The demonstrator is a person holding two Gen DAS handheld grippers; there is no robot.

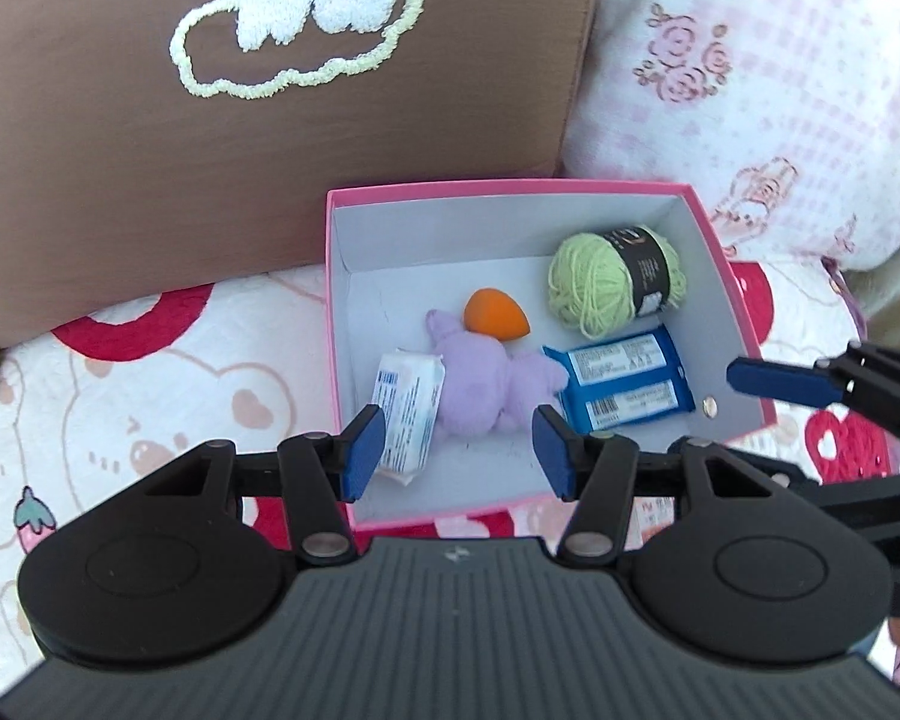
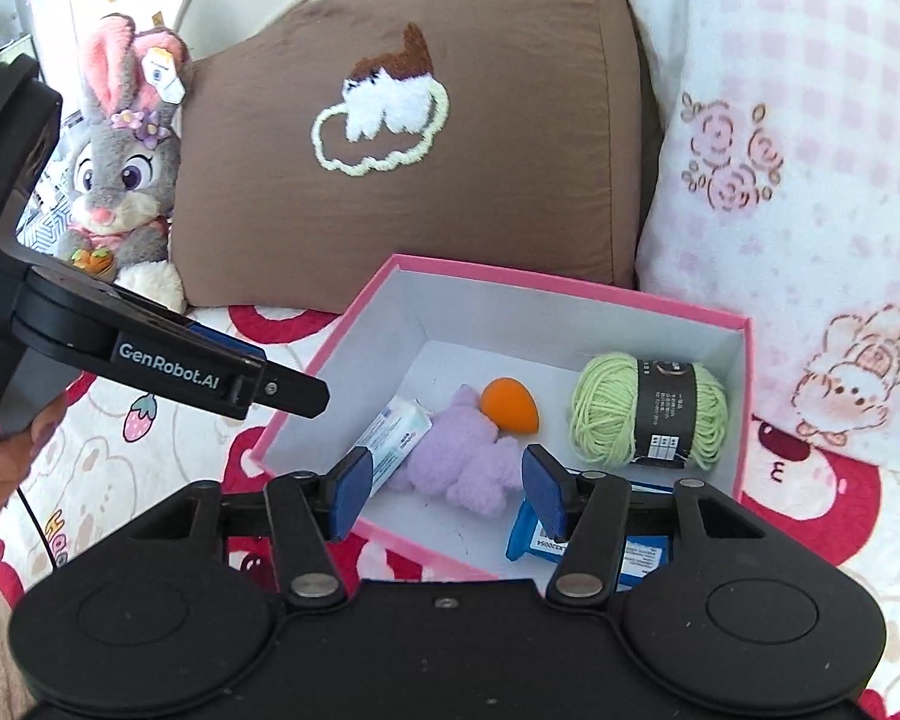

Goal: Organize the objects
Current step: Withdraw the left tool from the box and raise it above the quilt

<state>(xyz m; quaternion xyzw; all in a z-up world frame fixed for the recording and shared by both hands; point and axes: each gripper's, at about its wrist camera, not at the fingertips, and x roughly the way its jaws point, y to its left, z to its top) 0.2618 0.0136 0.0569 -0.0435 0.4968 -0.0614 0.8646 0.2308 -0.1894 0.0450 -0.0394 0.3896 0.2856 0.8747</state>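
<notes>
Pink box (image 1: 714, 252) sits on the printed bedspread (image 1: 150, 396), its back wall near the brown cushion (image 1: 120, 180). Inside the box: green yarn ball (image 1: 606, 282) at the far right corner, orange egg-shaped sponge (image 1: 495, 312) mid-floor, purple plush toy (image 1: 486, 384) touching the sponge on its near side, white tissue pack (image 1: 408, 414) against the left wall, blue wrapped bars (image 1: 624, 384) near the right wall, just in front of the yarn.

Left gripper (image 1: 459, 450) hangs over the box's near edge, fingers apart, nothing between them. Right gripper (image 2: 444, 489) likewise spread and empty, above the near rim, plush framed between its pads.

Judgement: items look already collected; no lid in view, so what step remains is unclear.

Risks:
- Both tools crowd the same near rim of the box; the right gripper's finger shows close by in the left view. A reach by either could knock the other.
- The box rests on soft bedding. A push on its rim may tip or slide it.
- The plush overlaps the tissue pack and bars; pinching it may drag neighbours along.
- The sponge is round and could roll if nudged.
</notes>
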